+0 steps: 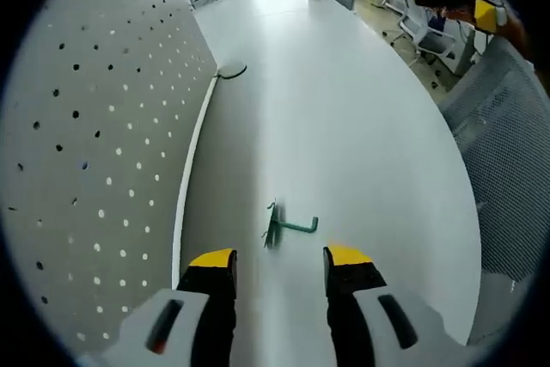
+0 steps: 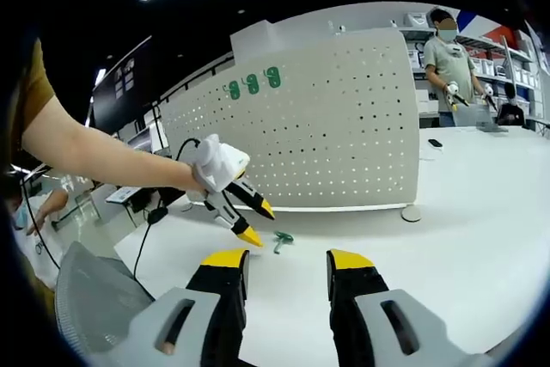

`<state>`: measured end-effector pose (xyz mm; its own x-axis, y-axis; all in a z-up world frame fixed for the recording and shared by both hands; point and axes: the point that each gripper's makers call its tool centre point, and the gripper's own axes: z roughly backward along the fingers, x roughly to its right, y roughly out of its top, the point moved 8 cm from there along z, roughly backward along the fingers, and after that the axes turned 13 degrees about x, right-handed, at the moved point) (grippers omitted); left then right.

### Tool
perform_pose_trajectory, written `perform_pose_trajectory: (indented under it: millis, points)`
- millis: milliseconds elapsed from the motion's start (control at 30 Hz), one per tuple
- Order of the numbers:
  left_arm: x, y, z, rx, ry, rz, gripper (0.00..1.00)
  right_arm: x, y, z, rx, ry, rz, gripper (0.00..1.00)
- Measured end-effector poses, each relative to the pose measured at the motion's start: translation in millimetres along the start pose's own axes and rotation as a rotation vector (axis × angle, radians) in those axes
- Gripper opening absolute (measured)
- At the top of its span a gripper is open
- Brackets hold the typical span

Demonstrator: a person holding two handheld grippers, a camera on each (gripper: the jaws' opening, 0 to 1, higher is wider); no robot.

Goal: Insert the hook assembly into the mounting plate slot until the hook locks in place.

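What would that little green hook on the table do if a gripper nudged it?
The green hook looks like thin bent wire, so probably light and stiff. Lying flat on the smooth white table, it would likely slide or spin, not roll.

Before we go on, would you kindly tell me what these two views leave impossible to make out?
- Green hook: in the right gripper view it is too small, partly behind the left hand-held gripper, to show its locking end.
- Pegboard: cut off by the left gripper view's edge; which slot is meant is unclear.
- Three green items on the pegboard: too small to identify.
- Right hand-held gripper: open, base cut off below.
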<state>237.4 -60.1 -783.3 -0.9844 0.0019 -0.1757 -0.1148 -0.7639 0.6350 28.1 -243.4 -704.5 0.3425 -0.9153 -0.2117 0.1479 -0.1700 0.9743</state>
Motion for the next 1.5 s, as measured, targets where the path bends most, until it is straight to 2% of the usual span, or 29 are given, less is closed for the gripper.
perform_pose_trajectory:
  millis: [500,733,1033,1500]
  points:
    - [-6.7,0.8,-11.8,-0.043,-0.050,-0.042,0.40,4.1,1.0,-3.5,0.009,-0.009,-0.011,0.33]
    - [-8.0,-1.1,-16.3,-0.086,-0.093,-0.083,0.38,5.1,0.5,-4.8,0.011,-0.012,-0.015,0.33]
    - [-11.3,1.5,-25.5,-0.108,-0.129,-0.106,0.28,8.2,1.4,-5.2,0.017,-0.020,-0.018,0.33]
    - [-10.8,1.8,-32.5,-0.151,-0.202,-0.074,0.26,8.9,1.9,-5.9,0.022,-0.024,-0.023,0.32]
